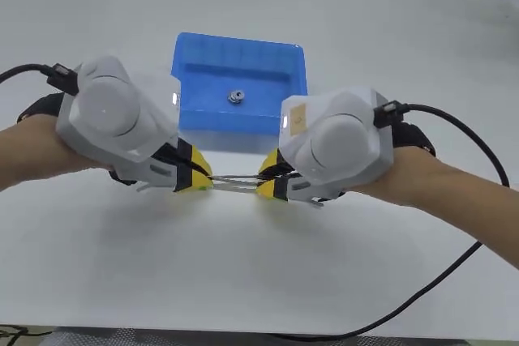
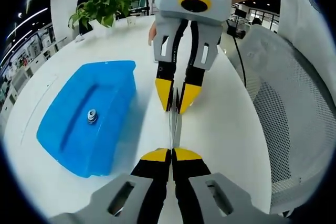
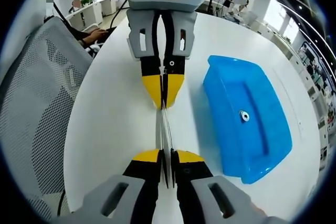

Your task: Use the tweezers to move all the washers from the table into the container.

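Left gripper and right gripper meet tip to tip above the table, each clamped on one end of the tweezers, while washers sit in the blue container, so the transfer looks essentially complete.

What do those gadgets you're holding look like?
The left tool and right tool are rounded pale-grey shells with black jaws tipped yellow; the right bears a tan sticker. A black cable runs from each. Something black is worn at each wrist.
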`<state>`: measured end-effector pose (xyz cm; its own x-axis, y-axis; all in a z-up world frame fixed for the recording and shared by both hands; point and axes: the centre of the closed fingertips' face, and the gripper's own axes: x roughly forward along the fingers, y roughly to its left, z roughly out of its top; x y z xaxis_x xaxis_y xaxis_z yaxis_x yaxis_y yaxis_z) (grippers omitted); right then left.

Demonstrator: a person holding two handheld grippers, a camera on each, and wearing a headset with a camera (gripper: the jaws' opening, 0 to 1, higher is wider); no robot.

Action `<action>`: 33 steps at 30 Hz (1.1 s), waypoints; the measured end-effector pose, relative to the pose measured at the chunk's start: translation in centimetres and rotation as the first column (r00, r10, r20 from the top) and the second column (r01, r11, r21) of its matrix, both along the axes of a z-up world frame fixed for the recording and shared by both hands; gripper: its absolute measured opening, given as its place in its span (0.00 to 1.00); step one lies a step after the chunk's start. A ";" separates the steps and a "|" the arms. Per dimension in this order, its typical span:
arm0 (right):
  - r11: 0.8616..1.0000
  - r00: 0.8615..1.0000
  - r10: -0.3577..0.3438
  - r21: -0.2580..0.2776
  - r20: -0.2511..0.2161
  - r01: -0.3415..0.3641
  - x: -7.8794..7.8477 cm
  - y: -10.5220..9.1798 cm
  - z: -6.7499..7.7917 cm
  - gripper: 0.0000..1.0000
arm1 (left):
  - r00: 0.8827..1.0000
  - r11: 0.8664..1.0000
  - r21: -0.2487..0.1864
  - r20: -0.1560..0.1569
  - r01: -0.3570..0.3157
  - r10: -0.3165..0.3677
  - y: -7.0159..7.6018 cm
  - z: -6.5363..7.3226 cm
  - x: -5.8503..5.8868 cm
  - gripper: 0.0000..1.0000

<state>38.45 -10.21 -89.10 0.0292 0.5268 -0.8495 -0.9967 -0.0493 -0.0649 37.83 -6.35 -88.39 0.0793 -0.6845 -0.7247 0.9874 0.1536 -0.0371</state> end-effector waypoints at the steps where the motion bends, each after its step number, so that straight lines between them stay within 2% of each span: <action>1: 1.000 1.000 -0.004 -0.001 -0.003 0.004 0.0 0.0 0.0 0.11 | 1.000 1.000 0.000 0.003 0.002 -0.002 0.0 0.0 0.0 0.06; 6: 1.000 1.000 -0.017 0.000 -0.024 0.017 0.2 0.1 0.0 0.12 | 1.000 1.000 0.006 0.017 0.007 -0.007 0.0 0.0 0.0 0.06; 10: 1.000 0.999 -0.026 0.003 -0.023 0.027 0.3 0.1 0.0 0.13 | 1.000 1.000 -0.005 0.017 0.012 -0.012 0.0 0.1 -0.1 0.09; 16: 0.998 0.998 -0.065 0.005 -0.025 0.065 1.0 -0.2 0.1 0.15 | 1.000 1.000 -0.001 -0.001 0.004 -0.004 0.0 0.1 -0.2 0.12; 18: 0.994 0.993 -0.104 0.025 -0.050 0.106 1.1 -0.2 0.4 0.15 | 1.000 1.000 -0.003 -0.018 -0.008 0.008 0.1 0.1 -0.2 0.13; 19: 0.991 0.992 -0.116 0.058 -0.055 0.119 1.2 0.0 0.9 0.15 | 1.000 1.000 -0.002 -0.023 -0.014 0.014 0.2 0.1 -0.3 0.13; 20: 0.987 0.989 -0.131 0.088 -0.063 0.136 1.3 0.3 1.4 0.15 | 0.999 0.999 -0.021 -0.031 -0.026 0.026 0.2 0.3 -0.4 0.13; 21: 0.983 0.987 -0.145 0.102 -0.069 0.151 1.3 0.3 1.7 0.15 | 0.997 0.998 -0.039 -0.059 -0.041 0.039 0.1 0.5 -0.6 0.12; 22: 0.976 0.982 -0.167 0.124 -0.082 0.177 1.4 0.3 2.3 0.15 | 0.991 0.995 -0.063 -0.113 -0.072 0.065 0.1 0.8 -1.1 0.11; 24: 0.965 0.975 -0.195 0.158 -0.104 0.210 1.5 0.1 3.1 0.15 | 0.989 0.989 -0.104 -0.121 -0.102 0.089 0.2 1.7 -1.0 0.11; 25: 0.961 0.972 -0.207 0.164 -0.110 0.223 1.5 -0.2 3.3 0.15 | 0.985 0.986 -0.116 -0.141 -0.117 0.100 0.2 2.0 -1.1 0.11; 27: 0.956 0.969 -0.219 0.175 -0.112 0.236 1.2 -0.9 3.6 0.15 | 0.983 0.980 -0.139 -0.133 -0.146 0.127 0.6 2.9 -0.8 0.11; 29: 0.949 0.964 -0.237 0.182 -0.125 0.257 0.7 -1.7 3.6 0.16 | 0.976 0.971 -0.160 -0.158 -0.176 0.150 0.9 3.6 -1.0 0.13; 30: 0.945 0.961 -0.244 0.190 -0.133 0.267 0.5 -2.0 3.7 0.16 | 0.978 0.969 -0.172 -0.146 -0.175 0.151 1.1 4.0 -1.0 0.14; 32: 0.932 0.955 -0.261 0.223 -0.141 0.287 -0.1 -2.5 4.2 0.18 | 0.978 0.963 -0.196 -0.134 -0.186 0.161 1.4 4.7 -1.3 0.16; 33: 0.915 0.946 -0.282 0.254 -0.158 0.315 -0.4 -2.6 4.7 0.19 | 0.977 0.956 -0.218 -0.133 -0.194 0.168 1.5 5.2 -1.6 0.18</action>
<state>38.09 -12.80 -84.42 0.1317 0.7198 -0.6816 -0.9635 0.2545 0.0826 36.24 -4.81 -83.16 0.1451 -0.8144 -0.5619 0.9312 0.3042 -0.2006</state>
